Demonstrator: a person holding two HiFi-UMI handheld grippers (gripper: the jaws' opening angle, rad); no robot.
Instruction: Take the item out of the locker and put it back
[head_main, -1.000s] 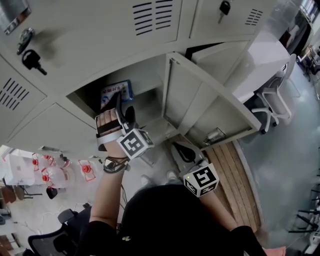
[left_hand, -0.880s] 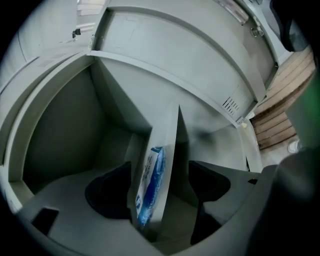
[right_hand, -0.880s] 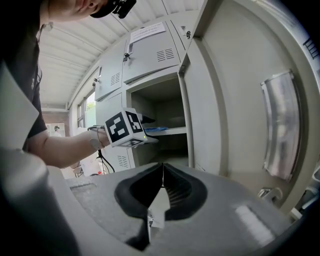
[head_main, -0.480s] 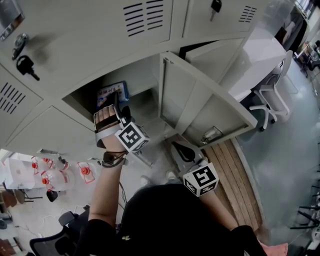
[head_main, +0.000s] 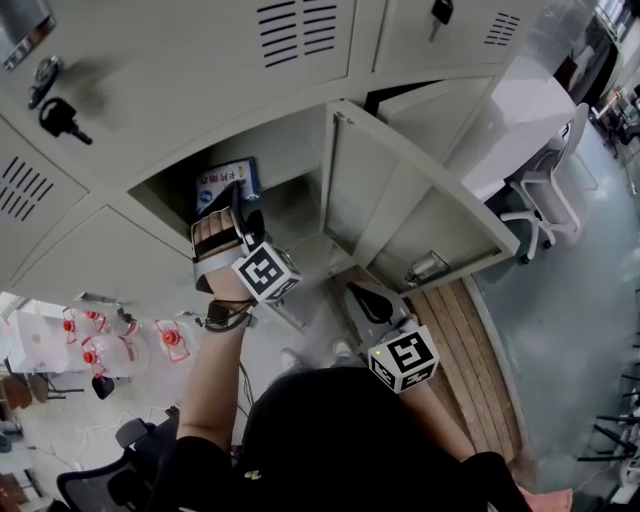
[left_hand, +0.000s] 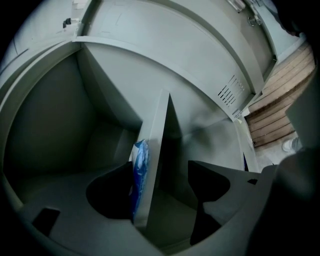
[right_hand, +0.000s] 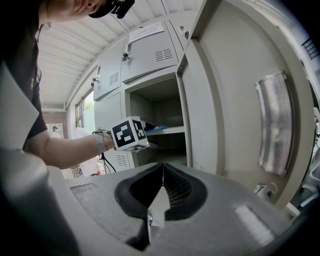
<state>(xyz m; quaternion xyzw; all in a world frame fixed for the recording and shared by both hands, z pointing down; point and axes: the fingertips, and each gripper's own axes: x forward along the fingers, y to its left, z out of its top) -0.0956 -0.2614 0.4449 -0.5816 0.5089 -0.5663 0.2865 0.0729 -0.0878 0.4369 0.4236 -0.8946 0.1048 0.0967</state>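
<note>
Though the left claw (head_main: 245, 212) has only nudged nearer the blue packet (head_main: 228, 183) on the locker shelf (right_hand: 167, 131), jaws apart, extraction hasn't begun; the right claw (right_hand: 161, 187) hangs closed, empty.

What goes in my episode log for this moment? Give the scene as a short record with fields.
locker: grey metal locker compartment, its door open
item: flat blue packet lying on the thin grey shelf inside
left gripper: open, at the compartment mouth, shelf edge and packet lined up between its jaws; contact cannot be told
right gripper: shut, empty, held low outside the locker
</note>
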